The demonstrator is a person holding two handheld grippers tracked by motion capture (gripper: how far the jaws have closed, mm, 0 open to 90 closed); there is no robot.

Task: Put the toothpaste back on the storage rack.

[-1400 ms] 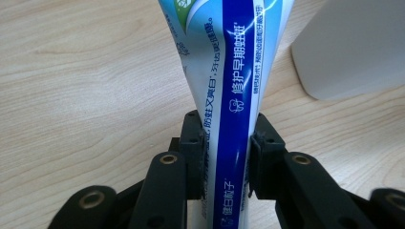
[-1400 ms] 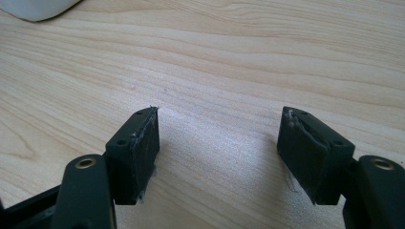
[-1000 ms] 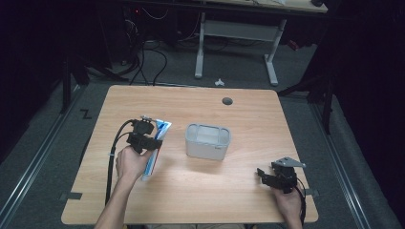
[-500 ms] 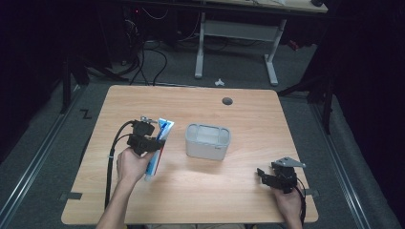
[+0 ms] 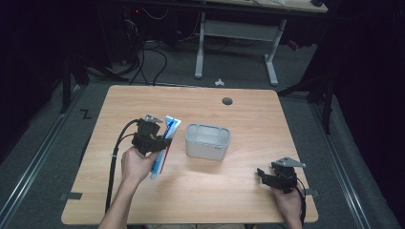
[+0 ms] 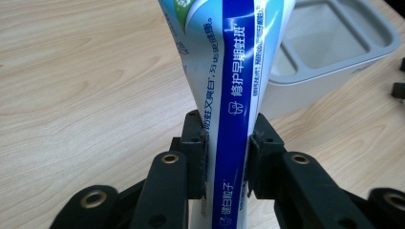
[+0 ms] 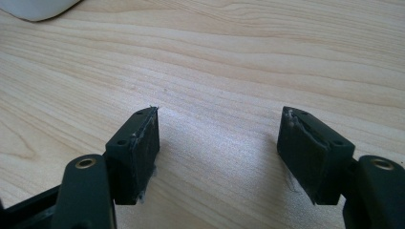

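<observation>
A blue and white toothpaste tube [image 5: 171, 126] is clamped in my left gripper [image 5: 161, 141] on the left part of the table, its flat end pointing away from the person. In the left gripper view both pads press on the tube [image 6: 229, 71] at its narrow lower part, and my left gripper [image 6: 227, 155] is shut on it. Just right of the tube stands a grey open-topped container [image 5: 207, 141] with two compartments [image 6: 329, 43]. My right gripper [image 5: 262, 173] rests low at the table's front right, and its jaws [image 7: 219, 143] stand wide apart over bare wood.
The wooden table [image 5: 248, 119] has a round cable hole [image 5: 227, 101] at the back. A black cable [image 5: 114, 162] trails from the left gripper to the front edge. A corner of the grey container [image 7: 38, 7] shows far off in the right gripper view.
My left gripper has shifted slightly to the right with the tube, nearer the grey container. The right gripper has not moved.
</observation>
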